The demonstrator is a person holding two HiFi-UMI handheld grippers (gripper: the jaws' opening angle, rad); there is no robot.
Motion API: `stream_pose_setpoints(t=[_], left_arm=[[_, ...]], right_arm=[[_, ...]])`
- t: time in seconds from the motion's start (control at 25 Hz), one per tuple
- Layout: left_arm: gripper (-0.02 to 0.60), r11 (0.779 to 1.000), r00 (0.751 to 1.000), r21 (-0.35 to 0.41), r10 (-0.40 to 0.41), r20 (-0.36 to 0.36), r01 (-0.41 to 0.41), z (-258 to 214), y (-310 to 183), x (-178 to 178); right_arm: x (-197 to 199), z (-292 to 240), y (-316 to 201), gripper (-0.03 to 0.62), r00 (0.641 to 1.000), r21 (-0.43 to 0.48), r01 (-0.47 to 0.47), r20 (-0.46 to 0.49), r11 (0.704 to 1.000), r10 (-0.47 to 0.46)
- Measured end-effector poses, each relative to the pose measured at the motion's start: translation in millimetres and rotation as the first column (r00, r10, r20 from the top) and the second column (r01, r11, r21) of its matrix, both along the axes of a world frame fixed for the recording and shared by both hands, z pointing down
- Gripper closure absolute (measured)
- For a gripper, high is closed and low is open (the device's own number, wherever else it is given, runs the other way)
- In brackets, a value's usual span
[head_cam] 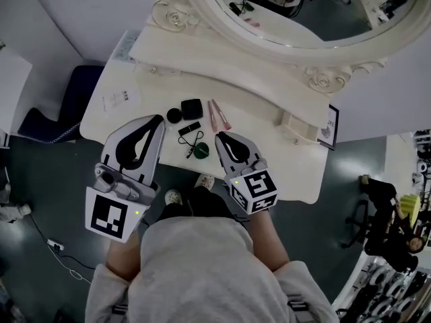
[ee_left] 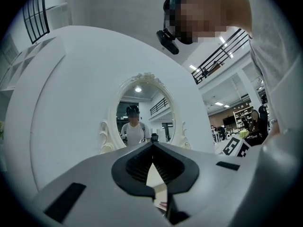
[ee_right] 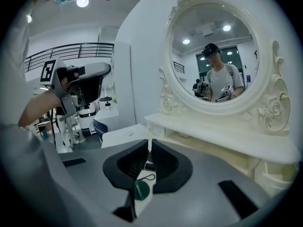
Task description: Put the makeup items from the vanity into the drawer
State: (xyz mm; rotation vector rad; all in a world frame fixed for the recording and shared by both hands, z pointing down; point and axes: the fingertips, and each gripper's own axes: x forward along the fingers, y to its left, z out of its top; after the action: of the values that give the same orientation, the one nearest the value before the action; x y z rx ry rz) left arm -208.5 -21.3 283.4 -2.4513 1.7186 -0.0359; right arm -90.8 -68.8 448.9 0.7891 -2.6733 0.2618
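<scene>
Hovering, jaws together: left tool (head_cam: 159, 120) and right tool (head_cam: 219, 137). The green disc (head_cam: 201, 151), at the right tool's eight o'clock, seems light and slippery; pinch its rim.

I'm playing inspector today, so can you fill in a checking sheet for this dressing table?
Surface: cream vanity top, below an oval mirror.
Job's things: round black pot, square black compact, black tube, two pink tubes, green round piece with cord, all on top.
Clutter: paper sheet at the left.
Grippers: left gripper and right gripper both shut, holding nothing.
Cables: floor cable, left.
Surroundings: dark floor, blue seat, slippers.
</scene>
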Motion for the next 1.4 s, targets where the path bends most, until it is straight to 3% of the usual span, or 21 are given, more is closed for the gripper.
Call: stream_pose_setpoints(t=[0.32, 0.44, 0.92, 1.28, 1.4], left_arm=[[0.568, 0.997, 0.998, -0.034, -0.063, -0.009, 0.063, 12, 6, -10], [0.568, 0.995, 0.996, -0.046, -0.085, -0.006, 0.085, 16, 9, -14], [0.568, 0.988, 0.991, -0.072, -0.137, -0.001, 0.137, 24, 16, -23], [0.568, 0.983, 0.986, -0.08, -0.166, 0.001, 0.165, 29, 20, -27], [0.568, 0.983, 0.986, -0.079, -0.169, 0.001, 0.168, 29, 20, -28]], right_arm=[[-9, 64, 23, 0.557, 0.976, -0.158, 0.157, -0.123, 0.975, -0.177], [-10, 88, 34, 0.465, 0.959, -0.217, 0.194, -0.164, 0.957, -0.232], [-14, 144, 46, 0.365, 0.892, -0.299, 0.247, -0.302, 0.922, -0.337], [-18, 157, 46, 0.375, 0.867, -0.266, 0.241, -0.374, 0.934, -0.33], [-16, 156, 45, 0.454, 0.864, -0.248, 0.239, -0.387, 0.939, -0.322]])
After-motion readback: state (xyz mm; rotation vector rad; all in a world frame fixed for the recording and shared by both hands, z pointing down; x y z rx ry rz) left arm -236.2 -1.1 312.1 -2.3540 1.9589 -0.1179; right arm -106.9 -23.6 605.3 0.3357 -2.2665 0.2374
